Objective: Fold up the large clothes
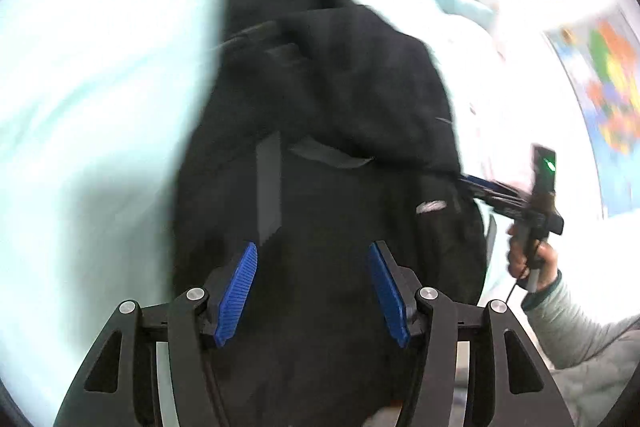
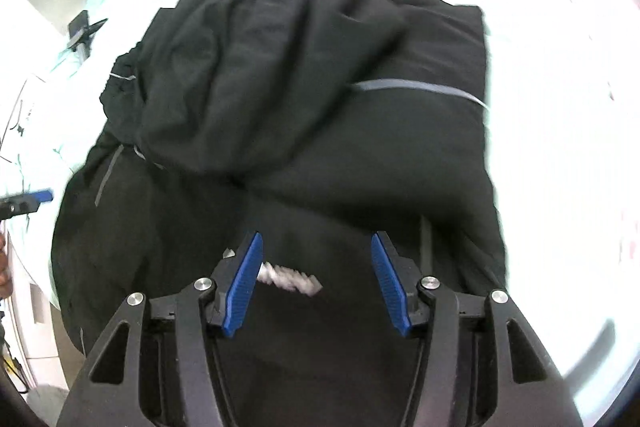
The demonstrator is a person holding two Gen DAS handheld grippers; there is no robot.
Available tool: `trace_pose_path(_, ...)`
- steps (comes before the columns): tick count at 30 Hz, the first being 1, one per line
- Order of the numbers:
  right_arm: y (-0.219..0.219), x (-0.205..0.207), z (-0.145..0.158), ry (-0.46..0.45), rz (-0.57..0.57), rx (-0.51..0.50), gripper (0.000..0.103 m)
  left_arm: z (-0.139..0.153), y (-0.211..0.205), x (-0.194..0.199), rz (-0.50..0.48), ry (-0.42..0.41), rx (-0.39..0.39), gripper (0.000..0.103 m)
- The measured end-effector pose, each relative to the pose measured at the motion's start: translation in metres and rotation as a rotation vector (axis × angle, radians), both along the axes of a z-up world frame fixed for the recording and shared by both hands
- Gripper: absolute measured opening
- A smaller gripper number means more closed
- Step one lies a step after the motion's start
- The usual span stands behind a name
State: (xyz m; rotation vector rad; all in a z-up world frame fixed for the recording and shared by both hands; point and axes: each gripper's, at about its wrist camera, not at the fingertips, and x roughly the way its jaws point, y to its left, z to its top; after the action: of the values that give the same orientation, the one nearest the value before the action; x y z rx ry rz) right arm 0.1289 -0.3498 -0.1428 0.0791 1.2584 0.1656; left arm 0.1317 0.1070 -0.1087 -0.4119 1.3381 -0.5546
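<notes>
Left gripper spread wide, gripping nothing, poised over black garment. Right gripper likewise spread and empty above same garment, lying bunched in loose layers on pale bed sheet. Likely to go wrong: pinching only the top layer, since overlapping folds hide the true edge; crooked fold as a result.

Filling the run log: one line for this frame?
left hand-held gripper: open | right hand-held gripper: open | black jacket: partly folded on bed, ungrasped
</notes>
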Motion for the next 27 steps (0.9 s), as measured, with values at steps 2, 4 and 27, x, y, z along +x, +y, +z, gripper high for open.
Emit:
trace_pose_path(2,-0.012,-0.016,0.003,0.016,-0.029,-0.012,0.058,-0.017,0.044,-0.029,0.103,0.07,0.002,0.06)
trace_pose_path(4,-0.028,-0.032,0.004,0.028,-0.064,-0.038,0.058,-0.041,0.068,-0.057,0.171,0.125,-0.021,0.06)
trace_pose_path(27,-0.114,-0.209,-0.038,0.28,-0.372,0.176,0.058,-0.095,0.019,-0.093,0.075,0.26,-0.236,0.06)
